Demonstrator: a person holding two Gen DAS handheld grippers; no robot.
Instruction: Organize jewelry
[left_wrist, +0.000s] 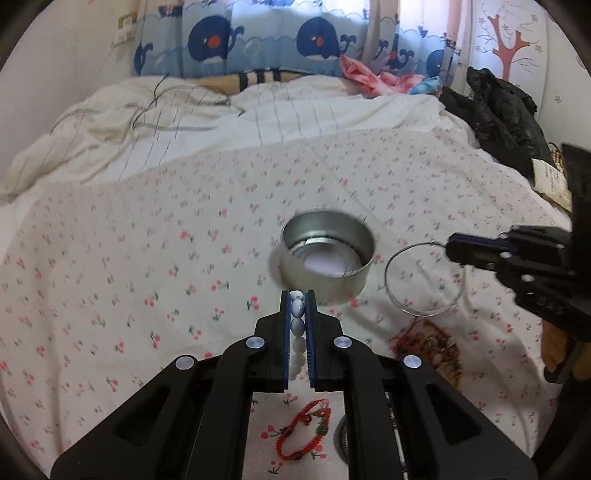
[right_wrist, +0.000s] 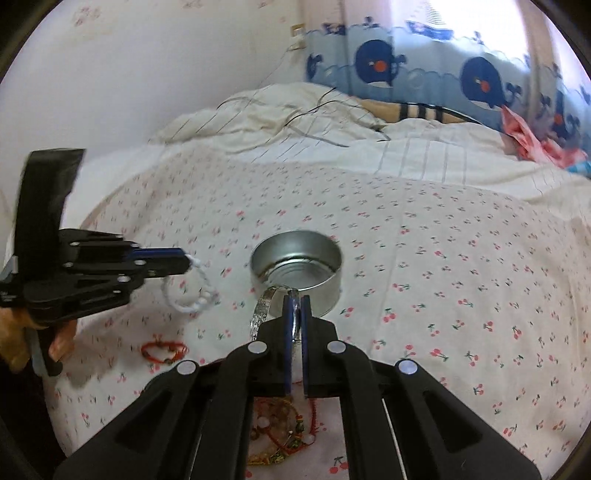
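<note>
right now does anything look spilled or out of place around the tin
Nothing spilled. The round tin stands upright and empty on the bedspread. Loose jewelry still lies outside it: a red cord bracelet and a tangled pile of bracelets.

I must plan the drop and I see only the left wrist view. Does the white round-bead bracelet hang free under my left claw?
Observer: Yes. From the right wrist view, the white round-bead bracelet hangs as an open loop from the left claw.
Operator: The silver metal bangle in the right claw looks like thin wire to me. Is it?
Observer: No. Seen close, its band is broad and patterned, and it is pinched flat between the pads.
</note>
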